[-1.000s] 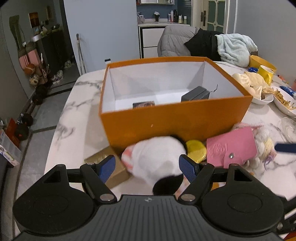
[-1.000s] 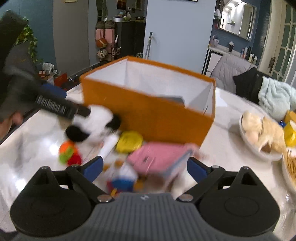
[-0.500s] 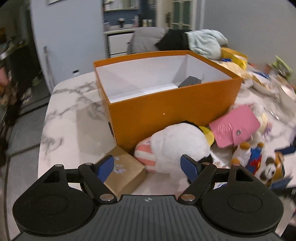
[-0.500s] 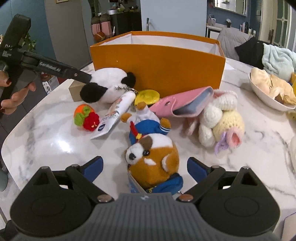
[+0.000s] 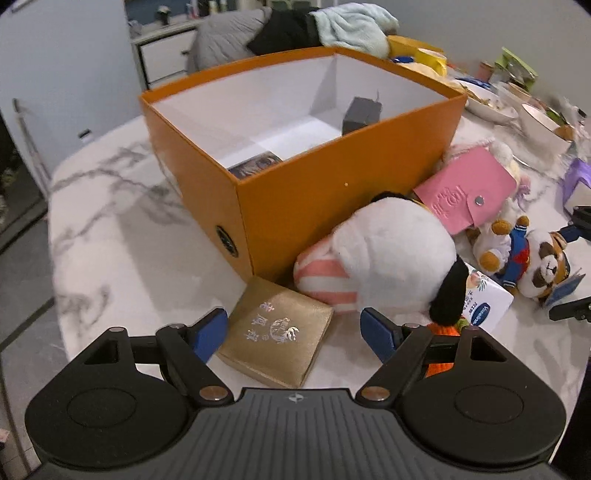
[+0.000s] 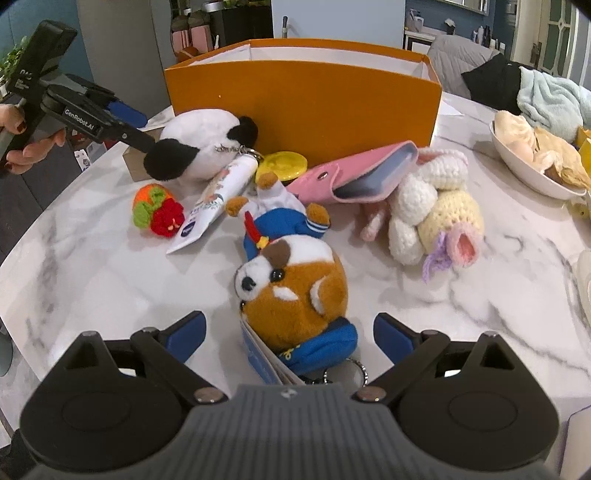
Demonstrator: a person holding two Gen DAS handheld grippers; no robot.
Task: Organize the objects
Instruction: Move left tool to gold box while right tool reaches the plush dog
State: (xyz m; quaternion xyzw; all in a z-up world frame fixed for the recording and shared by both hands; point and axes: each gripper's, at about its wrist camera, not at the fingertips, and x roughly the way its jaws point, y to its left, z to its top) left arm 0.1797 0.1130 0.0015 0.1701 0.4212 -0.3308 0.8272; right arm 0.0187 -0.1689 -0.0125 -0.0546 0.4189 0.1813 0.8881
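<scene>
An open orange box (image 5: 332,192) (image 6: 303,99) stands on the marble table, with a dark grey box (image 5: 360,114) and a small card inside. In front of it lie a panda plush (image 5: 388,254) (image 6: 203,142), a gold box (image 5: 275,330), a pink wallet (image 5: 465,192) (image 6: 354,175), a brown dog plush (image 6: 291,291) (image 5: 543,266), a sailor plush (image 6: 277,214), a crocheted doll (image 6: 432,214), a cream tube (image 6: 218,192) and a yellow lid (image 6: 282,164). My left gripper (image 5: 293,332) is open around the gold box's near end. My right gripper (image 6: 290,334) is open around the brown dog plush.
A knitted orange and red toy (image 6: 157,205) lies left of the tube. A white bowl of food (image 6: 532,162) and more dishes (image 5: 543,122) stand at the right. Clothes (image 5: 295,29) are piled on a chair behind the table. The table edge runs at the left.
My left gripper has drawn back and down from the panda plush to the gold box. My right gripper has moved closer over the brown dog plush. Both stay open.
</scene>
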